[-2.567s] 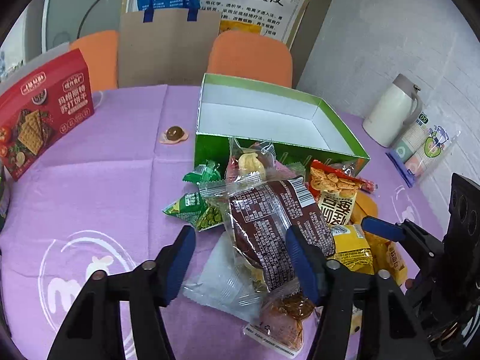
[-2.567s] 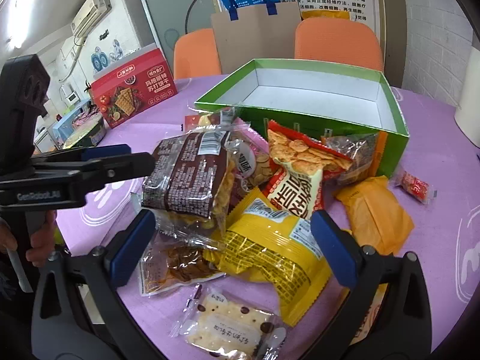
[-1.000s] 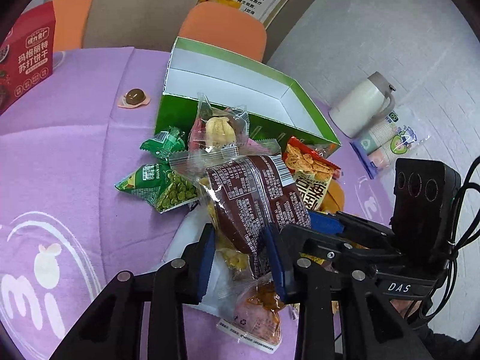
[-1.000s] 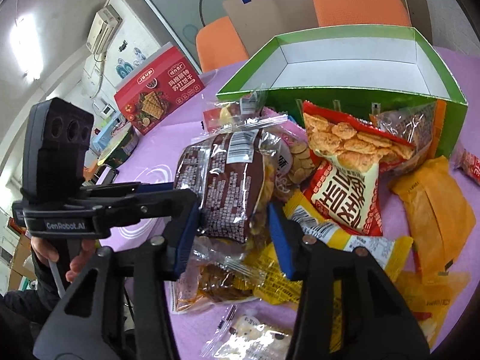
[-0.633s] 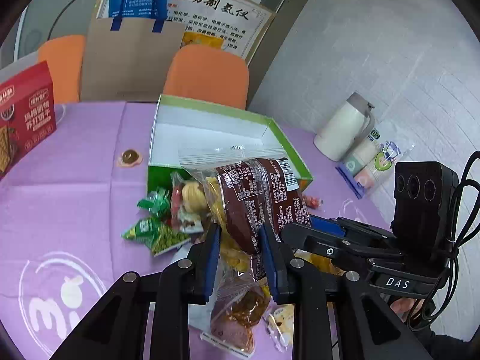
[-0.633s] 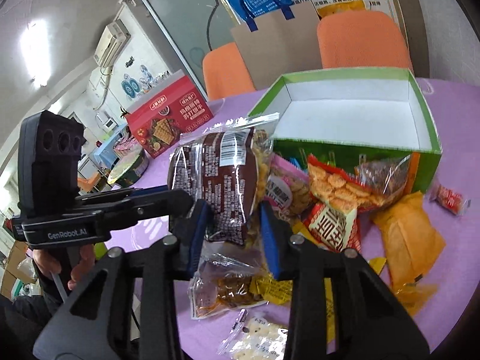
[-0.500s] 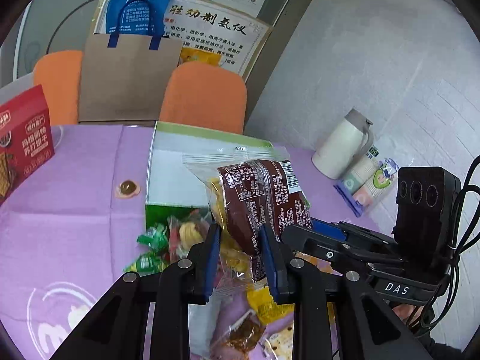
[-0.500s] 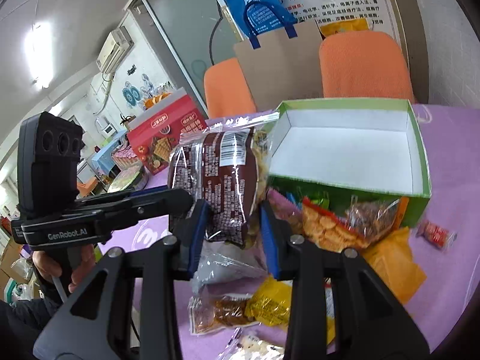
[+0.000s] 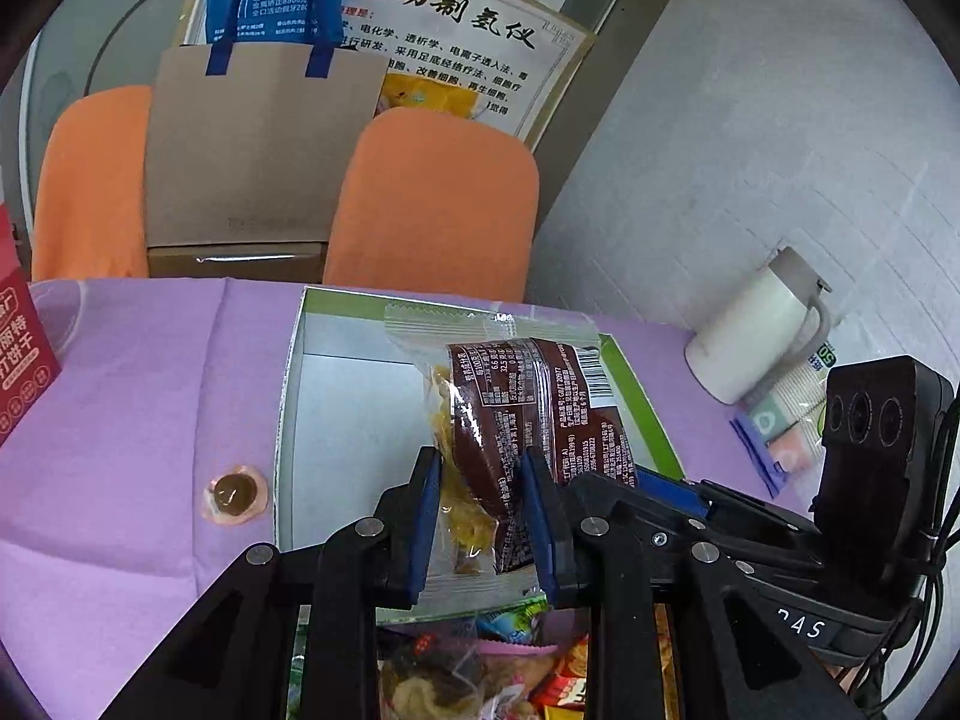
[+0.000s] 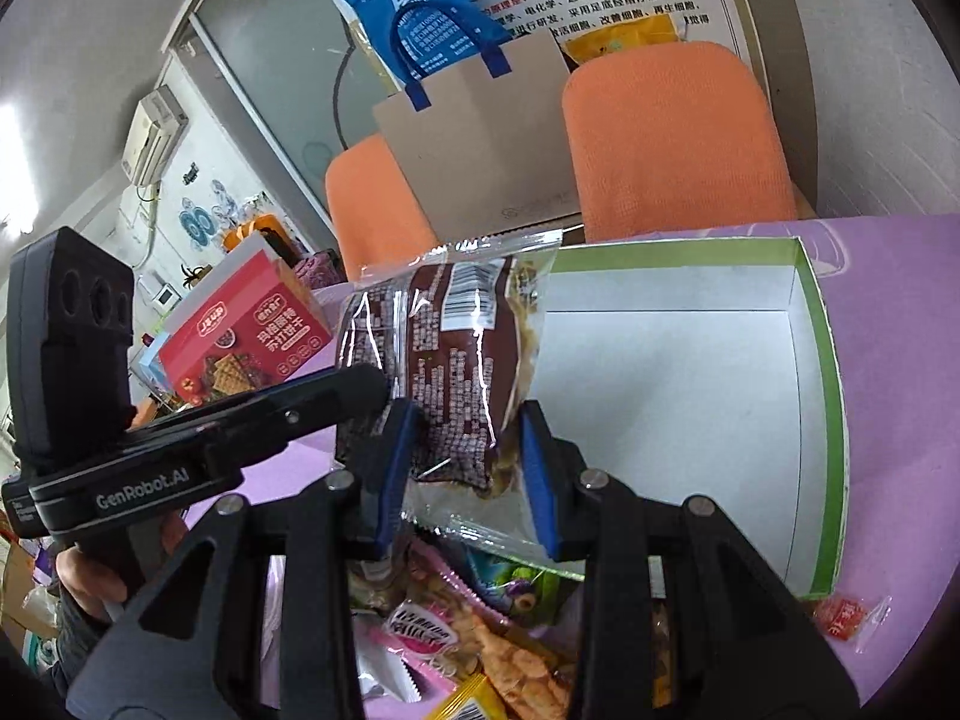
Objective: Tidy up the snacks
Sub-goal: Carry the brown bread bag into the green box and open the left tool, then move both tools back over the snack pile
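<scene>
Both grippers grip one brown snack packet (image 9: pixel 516 414) with a clear wrapper and hold it in the air over the open green box (image 9: pixel 288 396). My left gripper (image 9: pixel 480 519) is shut on the packet's near end. My right gripper (image 10: pixel 465 471) is shut on the same brown packet (image 10: pixel 444 360), beside the left tool. The green box (image 10: pixel 831 396) has a bare white floor. A heap of other snack packets (image 10: pixel 480 642) lies on the purple table in front of the box; those snack packets (image 9: pixel 480 666) show below the left fingers.
A round wrapped sweet (image 9: pixel 235 492) lies left of the box. A red cracker box (image 10: pixel 246 336) stands at the left, a white jug (image 9: pixel 756 336) and a cup stack at the right. A small red sweet (image 10: pixel 846 612) lies right of the box. Orange chairs (image 9: pixel 438 204) and a paper bag stand behind.
Both grippers closed on the brown packet, lifted it off the heap and carried it forward over the green box. The heap has dropped to the bottom of both views.
</scene>
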Demonstrator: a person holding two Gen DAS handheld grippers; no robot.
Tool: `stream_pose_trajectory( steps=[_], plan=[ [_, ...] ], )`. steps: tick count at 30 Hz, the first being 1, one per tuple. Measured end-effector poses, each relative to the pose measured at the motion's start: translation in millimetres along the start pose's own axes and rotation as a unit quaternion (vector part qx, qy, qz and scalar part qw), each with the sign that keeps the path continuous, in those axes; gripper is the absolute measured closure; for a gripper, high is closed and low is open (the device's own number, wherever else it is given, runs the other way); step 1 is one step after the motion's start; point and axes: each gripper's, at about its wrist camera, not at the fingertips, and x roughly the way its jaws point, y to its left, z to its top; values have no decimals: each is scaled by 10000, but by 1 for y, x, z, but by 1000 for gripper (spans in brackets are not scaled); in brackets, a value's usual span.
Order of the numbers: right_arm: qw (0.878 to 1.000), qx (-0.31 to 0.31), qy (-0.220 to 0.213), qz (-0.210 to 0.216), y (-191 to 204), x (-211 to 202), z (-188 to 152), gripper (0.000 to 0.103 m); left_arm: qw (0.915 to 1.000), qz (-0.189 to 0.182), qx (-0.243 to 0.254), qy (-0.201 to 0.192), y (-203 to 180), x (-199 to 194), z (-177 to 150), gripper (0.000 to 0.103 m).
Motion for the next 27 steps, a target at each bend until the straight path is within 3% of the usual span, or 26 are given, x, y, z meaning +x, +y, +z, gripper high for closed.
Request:
stream_pose_trajectory(
  steps=[5,6,7,8,9,10,12,15,19,22,27],
  plan=[
    [9997,-65,204,-130,-12,18,-4,66,9997,134,22,225,7,22,-1,76],
    [9992,-165,277,-246,-12,21,-5,64,9996,187,51,197,7,24,-2,70],
    [9982,-279,358,-391,-12,24,-7,57,9997,188,91,158,7,24,-4,62],
    [9968,-389,422,-553,-11,26,-9,53,9996,244,93,130,8,23,-5,34],
    [9957,-454,410,-702,-11,26,-11,37,9993,372,71,71,9,20,-7,11],
    [9952,-487,350,-777,-11,24,-13,28,9988,475,74,-55,10,15,-9,6],
    [9960,-485,296,-687,-12,19,-15,25,9977,599,180,-261,10,8,-11,3],
    [9962,-434,297,-692,-12,13,-17,15,9969,753,147,-191,13,1,-12,3],
    [9962,-520,198,-675,-1,-9,-20,13,9952,830,22,-510,13,-30,-14,3],
    [9963,-564,69,-643,15,-30,-22,1,9926,882,98,-829,1,-59,-19,3],
    [9947,-823,-224,-565,47,-69,-36,1,9894,950,190,-1084,-15,-98,-40,1]
  ],
)
